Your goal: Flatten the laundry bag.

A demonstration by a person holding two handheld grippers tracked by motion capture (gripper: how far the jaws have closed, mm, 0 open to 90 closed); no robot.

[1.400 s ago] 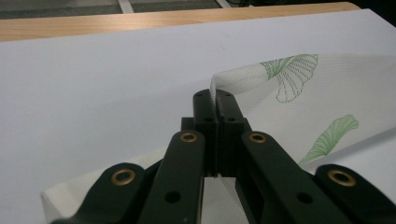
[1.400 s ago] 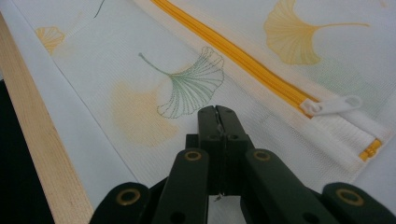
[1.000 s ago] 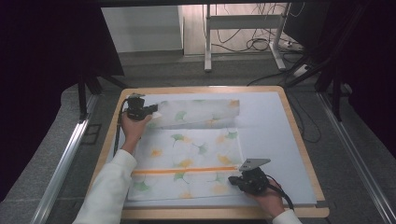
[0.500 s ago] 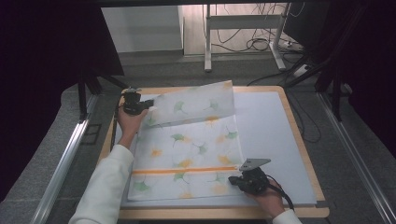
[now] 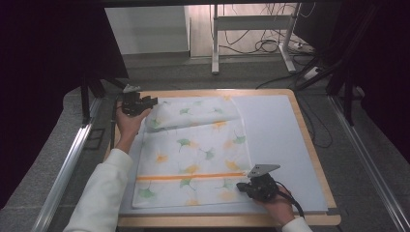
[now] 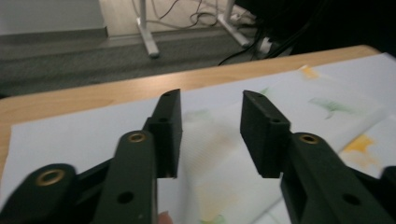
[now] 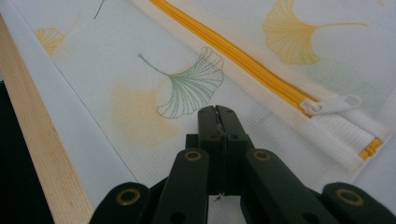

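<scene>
A white mesh pouch (image 5: pixel 193 154) printed with ginkgo leaves lies flat on the pale blue mat, an orange zipper (image 5: pixel 188 177) running across its near part. Its far strip (image 5: pixel 193 113) is folded over onto it. My left gripper (image 5: pixel 150 102) hovers at the far left corner; its jaws have just been opening and stand apart (image 6: pixel 210 126), with the cloth (image 6: pixel 219 158) lying loose below them and no pad pressing it. At the near right corner my right gripper (image 5: pixel 240 186) is shut, its tips (image 7: pixel 217 109) resting on the mesh beside the white zipper pull (image 7: pixel 331 103).
The mat (image 5: pixel 275 130) sits on a wooden board (image 5: pixel 309 130) with a raised rim. Bare mat lies to the right of the pouch. Grey floor, metal rails (image 5: pixel 67 164) and a desk frame with cables (image 5: pixel 251 29) surround the board.
The left gripper, shut on the pouch's far left corner, lifted it, then opened and let it go; the folded strip now lies slack. The right gripper stayed put.
</scene>
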